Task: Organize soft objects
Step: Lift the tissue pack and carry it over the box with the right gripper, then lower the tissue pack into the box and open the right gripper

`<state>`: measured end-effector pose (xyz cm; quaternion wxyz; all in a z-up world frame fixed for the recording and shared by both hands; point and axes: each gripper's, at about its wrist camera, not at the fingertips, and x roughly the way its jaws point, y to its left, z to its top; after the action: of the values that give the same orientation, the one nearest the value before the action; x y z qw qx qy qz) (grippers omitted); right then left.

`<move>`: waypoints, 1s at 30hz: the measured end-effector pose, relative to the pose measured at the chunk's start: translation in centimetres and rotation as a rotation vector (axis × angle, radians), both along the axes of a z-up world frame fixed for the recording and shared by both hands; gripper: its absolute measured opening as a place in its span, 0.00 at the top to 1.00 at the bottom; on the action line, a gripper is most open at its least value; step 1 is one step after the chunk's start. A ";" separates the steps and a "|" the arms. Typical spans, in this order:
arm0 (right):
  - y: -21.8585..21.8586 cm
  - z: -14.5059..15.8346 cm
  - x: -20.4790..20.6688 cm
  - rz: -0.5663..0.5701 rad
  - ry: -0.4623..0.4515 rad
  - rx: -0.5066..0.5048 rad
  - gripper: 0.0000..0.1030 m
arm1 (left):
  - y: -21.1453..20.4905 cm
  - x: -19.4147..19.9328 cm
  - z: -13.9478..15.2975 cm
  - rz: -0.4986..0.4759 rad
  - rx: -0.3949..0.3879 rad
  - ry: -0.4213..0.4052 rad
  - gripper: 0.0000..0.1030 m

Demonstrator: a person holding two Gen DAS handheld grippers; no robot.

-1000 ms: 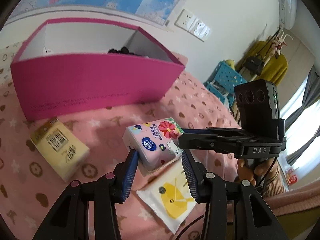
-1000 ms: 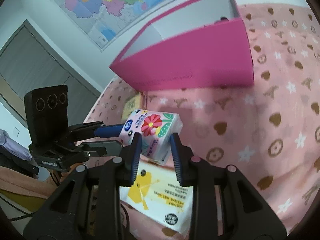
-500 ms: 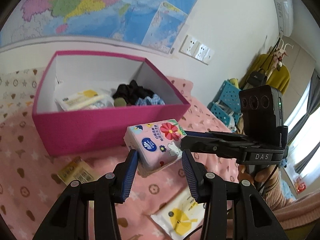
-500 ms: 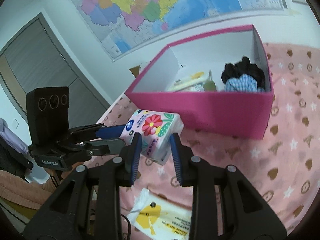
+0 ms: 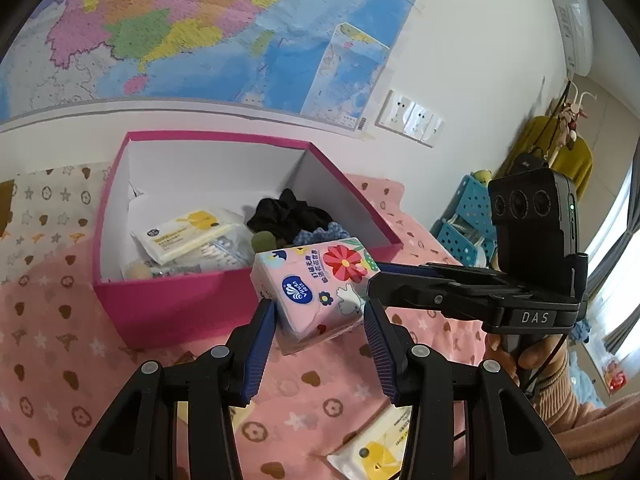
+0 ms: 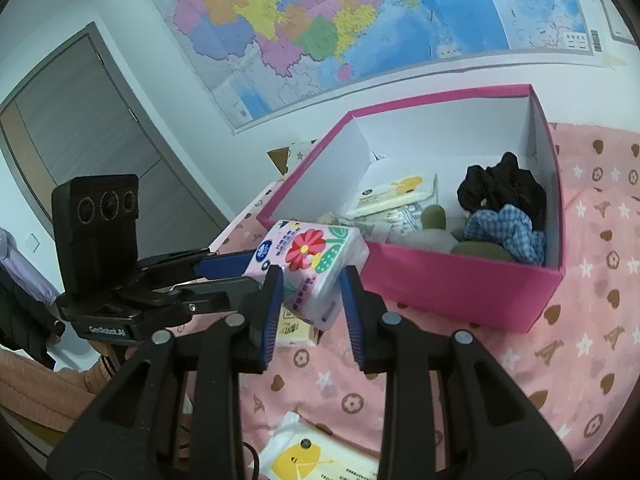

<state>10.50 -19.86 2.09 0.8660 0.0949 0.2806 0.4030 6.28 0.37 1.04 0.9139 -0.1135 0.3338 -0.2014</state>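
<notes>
Lifted off the bed since a second ago, with the box interior now in sight. Left wrist: tissue pack (image 5: 316,284) pinched between left gripper (image 5: 320,320) jaws, right gripper (image 5: 384,276) clamping its far end; pink box (image 5: 168,304) just beyond. Right wrist: right gripper (image 6: 308,292) jaws narrow on the same pack; probably light, soft, crushable, best held across short sides.

Tissue pack (image 5: 320,280) before box (image 5: 168,308); scrunchies (image 6: 508,192) inside.
</notes>
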 end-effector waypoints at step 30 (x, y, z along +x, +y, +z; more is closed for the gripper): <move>2.8 1.4 7.1 -0.018 0.028 0.012 0.68 | 3.0 5.3 0.2 0.098 0.048 0.005 0.56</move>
<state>17.60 -17.07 3.51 0.8648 0.1083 0.2896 0.3956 11.56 3.32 1.28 0.9243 -0.1081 0.3349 -0.1481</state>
